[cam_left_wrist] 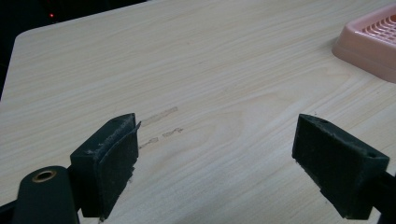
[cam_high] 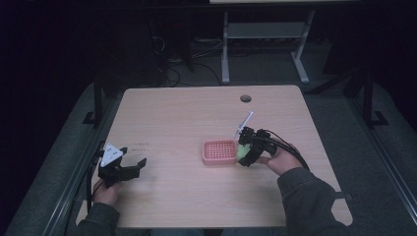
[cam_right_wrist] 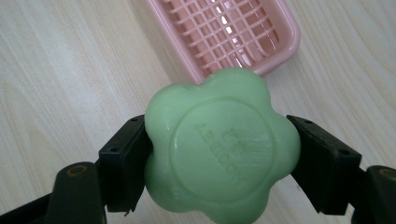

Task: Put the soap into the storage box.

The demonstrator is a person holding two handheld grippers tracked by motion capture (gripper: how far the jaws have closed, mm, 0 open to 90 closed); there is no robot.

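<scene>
A green flower-shaped soap (cam_right_wrist: 219,149) is clamped between the two black jaws of my right gripper (cam_right_wrist: 219,156), which is shut on it. In the high view the right gripper (cam_high: 244,153) holds the green soap (cam_high: 242,152) just off the right edge of a pink slatted soap dish (cam_high: 219,151). The pink dish (cam_right_wrist: 229,32) lies empty beyond the soap in the right gripper view. My left gripper (cam_high: 135,164) rests near the table's left front, open, with bare wood between its jaws (cam_left_wrist: 212,158). A corner of the pink dish (cam_left_wrist: 371,44) shows far right in the left gripper view.
The light wooden table (cam_high: 187,118) has a round cable hole (cam_high: 245,98) near its far edge. Faint scuff marks (cam_left_wrist: 161,123) lie on the wood ahead of the left gripper. A desk frame and cables stand on the dark floor beyond the table.
</scene>
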